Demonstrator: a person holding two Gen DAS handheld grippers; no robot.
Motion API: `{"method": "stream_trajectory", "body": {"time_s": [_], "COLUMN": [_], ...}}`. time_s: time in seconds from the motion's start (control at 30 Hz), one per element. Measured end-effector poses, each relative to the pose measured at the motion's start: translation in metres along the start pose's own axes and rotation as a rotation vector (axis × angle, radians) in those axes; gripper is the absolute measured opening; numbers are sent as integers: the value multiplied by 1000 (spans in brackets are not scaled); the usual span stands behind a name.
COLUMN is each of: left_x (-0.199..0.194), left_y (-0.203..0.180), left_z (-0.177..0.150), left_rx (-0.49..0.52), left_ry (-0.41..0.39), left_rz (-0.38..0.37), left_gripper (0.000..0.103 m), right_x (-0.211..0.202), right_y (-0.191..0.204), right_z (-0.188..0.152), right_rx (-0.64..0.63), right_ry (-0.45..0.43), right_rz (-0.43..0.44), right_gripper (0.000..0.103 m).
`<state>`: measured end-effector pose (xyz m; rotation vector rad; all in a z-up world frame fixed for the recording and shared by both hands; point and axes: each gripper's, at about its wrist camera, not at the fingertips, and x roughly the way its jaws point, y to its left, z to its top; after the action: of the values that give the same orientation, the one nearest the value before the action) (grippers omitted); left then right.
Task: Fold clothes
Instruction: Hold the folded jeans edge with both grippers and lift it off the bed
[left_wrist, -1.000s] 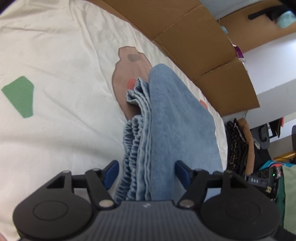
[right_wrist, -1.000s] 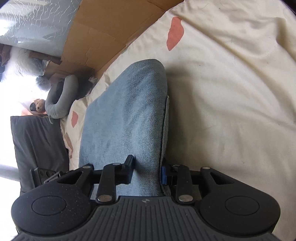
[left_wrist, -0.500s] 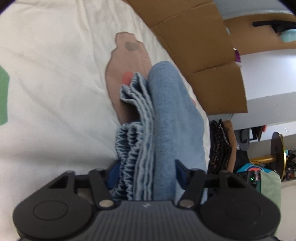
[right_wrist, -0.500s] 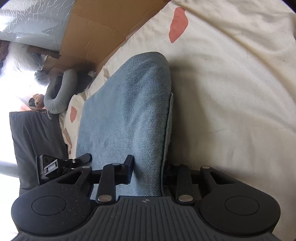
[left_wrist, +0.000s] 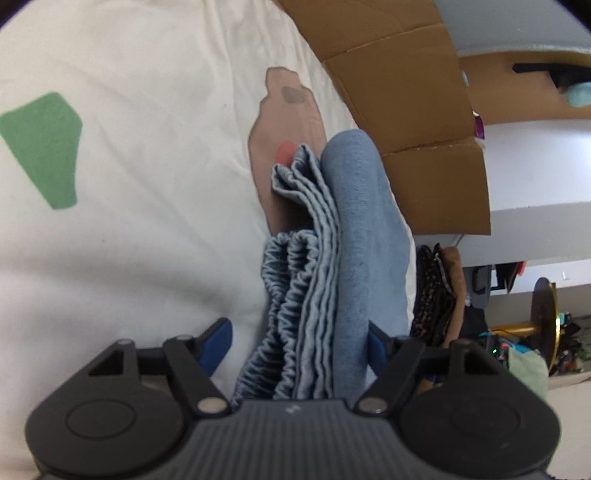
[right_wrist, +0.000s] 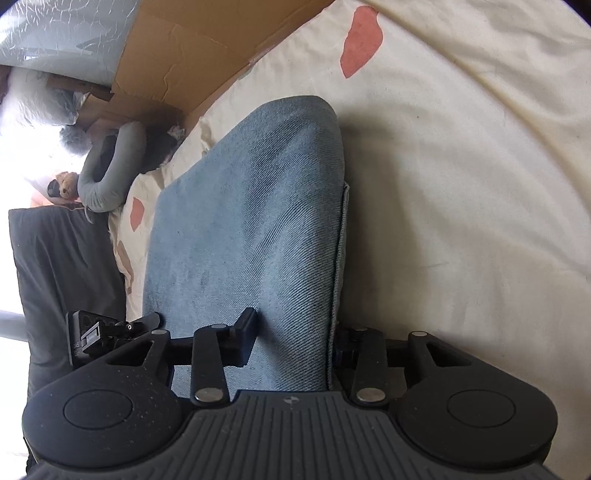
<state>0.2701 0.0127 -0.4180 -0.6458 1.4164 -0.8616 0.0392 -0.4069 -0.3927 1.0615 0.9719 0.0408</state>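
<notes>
Left gripper (left_wrist: 299, 343) opening around folded denim garment (left_wrist: 354, 236), left pad clear

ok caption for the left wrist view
Left hand-held gripper opening around folded blue denim garment on the cream bedsheet.

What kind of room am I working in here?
Probably a lived-in bedroom: the folded denim garment lies on a cream patterned bedsheet, with flattened cardboard alongside and a grey neck pillow beyond.

The folded denim garment (left_wrist: 343, 258) runs under the gripper body at the bottom of both wrist views, hiding its near end. In the right wrist view it covers the right finger's pad (right_wrist: 341, 350); clutter beyond the bed (left_wrist: 517, 332) is too small to identify
</notes>
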Motion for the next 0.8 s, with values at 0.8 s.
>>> {"method": "stream_trajectory", "body": {"time_s": [0.8], "left_x": [48], "left_y": [-29], "left_z": [3], "left_rx": [12], "left_ry": [106], "left_rz": [-110], "left_gripper": [54], "right_x": [-21], "right_y": [0], "right_z": [2], "right_rx": [-8], "right_ry": [-41], "right_rz": [56], "right_gripper": [21]}}
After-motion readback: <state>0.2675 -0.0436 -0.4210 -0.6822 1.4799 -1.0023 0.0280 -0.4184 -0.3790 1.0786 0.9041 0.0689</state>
